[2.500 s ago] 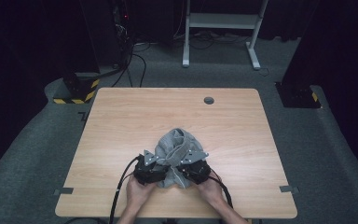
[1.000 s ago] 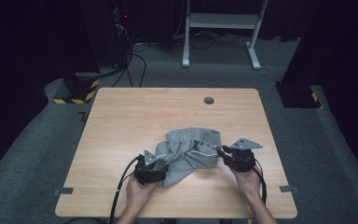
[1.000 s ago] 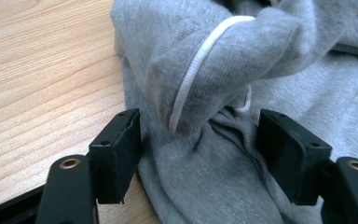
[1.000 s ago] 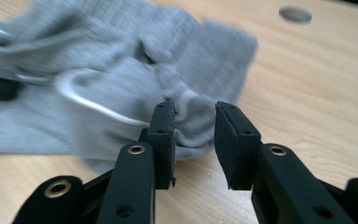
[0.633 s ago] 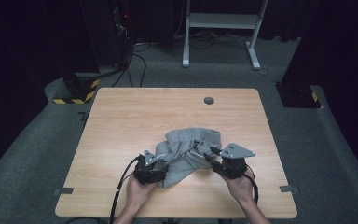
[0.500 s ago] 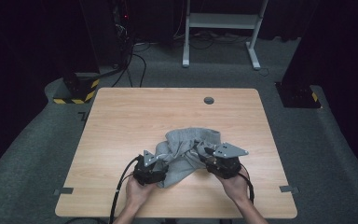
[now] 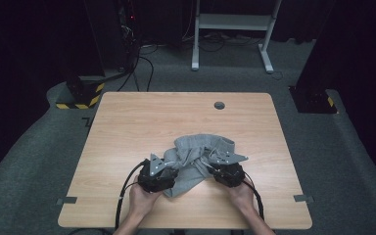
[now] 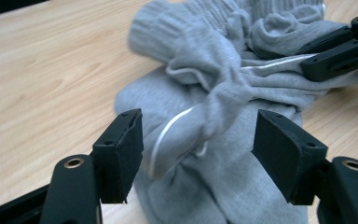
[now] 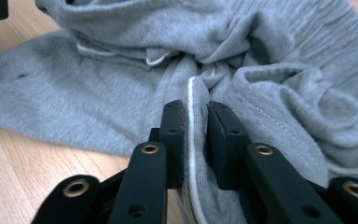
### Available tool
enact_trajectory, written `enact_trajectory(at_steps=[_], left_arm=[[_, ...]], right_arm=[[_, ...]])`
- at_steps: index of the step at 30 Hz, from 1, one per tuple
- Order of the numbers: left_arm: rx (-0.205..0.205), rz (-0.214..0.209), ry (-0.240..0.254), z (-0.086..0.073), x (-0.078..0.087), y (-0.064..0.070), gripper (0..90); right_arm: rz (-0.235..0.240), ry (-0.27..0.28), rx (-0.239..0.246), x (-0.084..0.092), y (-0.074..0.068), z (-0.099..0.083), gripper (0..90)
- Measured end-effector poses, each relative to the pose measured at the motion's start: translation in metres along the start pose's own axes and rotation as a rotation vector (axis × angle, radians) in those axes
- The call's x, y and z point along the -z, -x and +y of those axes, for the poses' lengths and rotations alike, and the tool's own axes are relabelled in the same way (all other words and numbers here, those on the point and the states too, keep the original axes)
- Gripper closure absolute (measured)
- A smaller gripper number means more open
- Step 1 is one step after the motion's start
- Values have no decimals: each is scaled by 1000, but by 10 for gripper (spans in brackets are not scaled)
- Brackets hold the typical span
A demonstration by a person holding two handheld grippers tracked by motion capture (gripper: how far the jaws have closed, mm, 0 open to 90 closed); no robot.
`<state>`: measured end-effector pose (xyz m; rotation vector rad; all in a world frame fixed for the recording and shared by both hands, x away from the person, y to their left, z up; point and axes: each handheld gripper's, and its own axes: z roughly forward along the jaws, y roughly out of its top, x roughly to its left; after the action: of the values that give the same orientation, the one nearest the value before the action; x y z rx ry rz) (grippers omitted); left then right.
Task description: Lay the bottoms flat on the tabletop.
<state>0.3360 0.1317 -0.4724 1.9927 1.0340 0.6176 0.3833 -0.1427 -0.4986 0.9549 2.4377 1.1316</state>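
Note:
A crumpled grey garment [image 7: 196, 155] with a white cord lies on the wooden table [image 7: 142, 122], near its front middle. My left gripper [image 7: 170, 169] is at the garment's front left corner. In the left gripper view the left gripper [image 8: 200, 154] stands open, a bunched fold [image 8: 223, 100] between the pads but clear of them. My right gripper [image 7: 211, 166] comes in from the garment's right side. Its jaws have just been closing, and in the right gripper view the right gripper [image 9: 196, 116] pinches a fold carrying the white cord [image 9: 191, 93]. The right gripper [image 8: 340, 46] also crosses the far corner of the left gripper view.
A round cable hole [image 7: 219, 105] sits near the table's far edge. Tape marks [image 7: 66, 200] flank the front corners. On the floor beyond stand a white desk frame [image 7: 230, 24], a black-and-yellow base [image 7: 78, 95] at left and a dark base [image 7: 313, 100] at right.
The right gripper has moved left from the garment's right edge into its folds and closed on one. The left gripper has lifted slightly. The garment lies more bunched at its right side.

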Motion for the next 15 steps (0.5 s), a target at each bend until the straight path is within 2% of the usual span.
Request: enact_trajectory(at_steps=[1,6,11,15], left_arm=[[-31,-3,-9,5,-5,7,335],[-60,-3,-35,14,-20,14,367],[-36,13,-75,19,-37,12,450],[-26,10,-107,17,-43,7,513]], right_arm=[[2,-4,4,-2,0,-1,785],[10,-15,18,-6,-2,-4,818],[24,-8,28,-6,-2,-7,834],[28,-4,30,-6,-1,-8,835]])
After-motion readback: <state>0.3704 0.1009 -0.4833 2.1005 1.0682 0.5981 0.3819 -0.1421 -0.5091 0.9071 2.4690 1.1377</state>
